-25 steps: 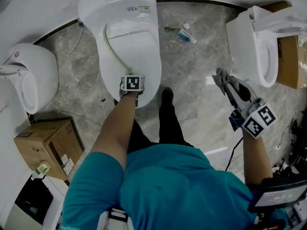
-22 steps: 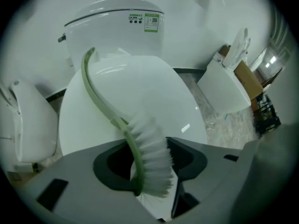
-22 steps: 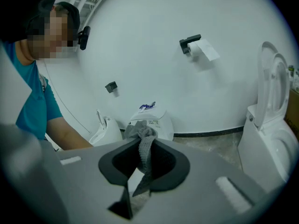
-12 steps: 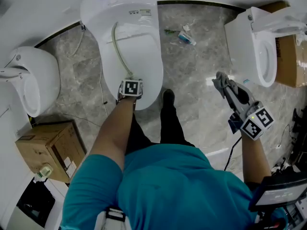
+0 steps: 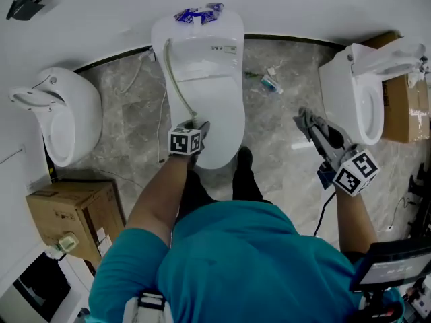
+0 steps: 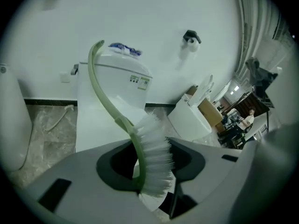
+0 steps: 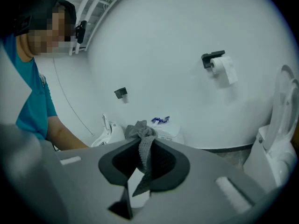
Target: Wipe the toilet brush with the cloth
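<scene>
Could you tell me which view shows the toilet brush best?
The left gripper view: the toilet brush, bristles and green handle, fills its centre. The head view shows only the thin handle; the right gripper view, nothing.

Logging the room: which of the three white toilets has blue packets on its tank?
The middle white toilet, lid shut, straight ahead of the person: blue packets lie on its tank. None show on the left toilet or the right toilet.
</scene>
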